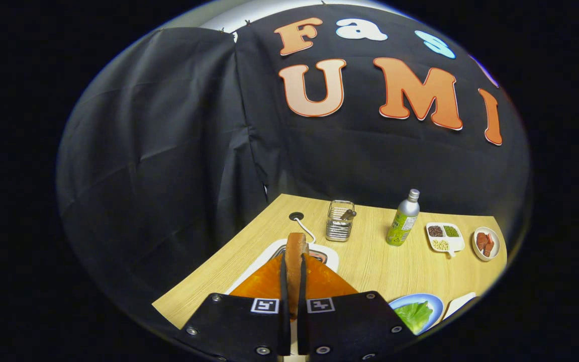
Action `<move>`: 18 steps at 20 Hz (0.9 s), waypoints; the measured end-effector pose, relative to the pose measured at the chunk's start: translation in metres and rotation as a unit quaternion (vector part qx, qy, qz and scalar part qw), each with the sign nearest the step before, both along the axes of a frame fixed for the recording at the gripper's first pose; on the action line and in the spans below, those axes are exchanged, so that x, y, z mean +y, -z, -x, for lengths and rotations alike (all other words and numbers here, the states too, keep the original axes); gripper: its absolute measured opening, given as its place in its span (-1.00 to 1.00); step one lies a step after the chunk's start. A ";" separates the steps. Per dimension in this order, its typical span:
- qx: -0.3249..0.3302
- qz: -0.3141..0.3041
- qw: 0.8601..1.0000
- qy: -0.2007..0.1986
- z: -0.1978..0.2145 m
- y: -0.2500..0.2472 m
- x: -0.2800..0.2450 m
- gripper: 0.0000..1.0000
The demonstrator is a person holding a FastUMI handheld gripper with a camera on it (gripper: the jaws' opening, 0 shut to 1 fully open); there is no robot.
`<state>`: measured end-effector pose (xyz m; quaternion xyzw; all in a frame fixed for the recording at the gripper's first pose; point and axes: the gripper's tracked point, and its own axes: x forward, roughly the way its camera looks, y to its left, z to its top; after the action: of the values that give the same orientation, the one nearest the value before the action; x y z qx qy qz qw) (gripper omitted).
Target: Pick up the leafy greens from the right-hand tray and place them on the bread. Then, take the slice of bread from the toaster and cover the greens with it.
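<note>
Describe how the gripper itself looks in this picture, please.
The gripper has two wedge-shaped jaws that narrow toward their tips. Each sits on a flat black mount plate fixed with round silver screws. A small square black-and-white marker is stuck on each plate beside the gap. No cable shows on it.

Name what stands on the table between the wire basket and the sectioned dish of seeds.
In the gripper view, an upright metal bottle stands between the wire basket and the sectioned dish. The claw grips a bread slice.
</note>
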<state>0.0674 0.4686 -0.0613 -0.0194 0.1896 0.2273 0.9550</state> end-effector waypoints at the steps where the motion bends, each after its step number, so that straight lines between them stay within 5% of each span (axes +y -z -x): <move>1: -0.004 -0.004 1.000 0.000 -0.001 -0.006 -0.001 -0.88; 9: -0.038 -0.033 0.999 -0.008 0.004 -0.056 -0.011 -0.88; 18: -0.049 -0.030 0.998 0.033 0.001 -0.068 -0.068 -0.89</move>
<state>0.0665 0.4006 0.0069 0.0041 0.1362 0.1996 0.9704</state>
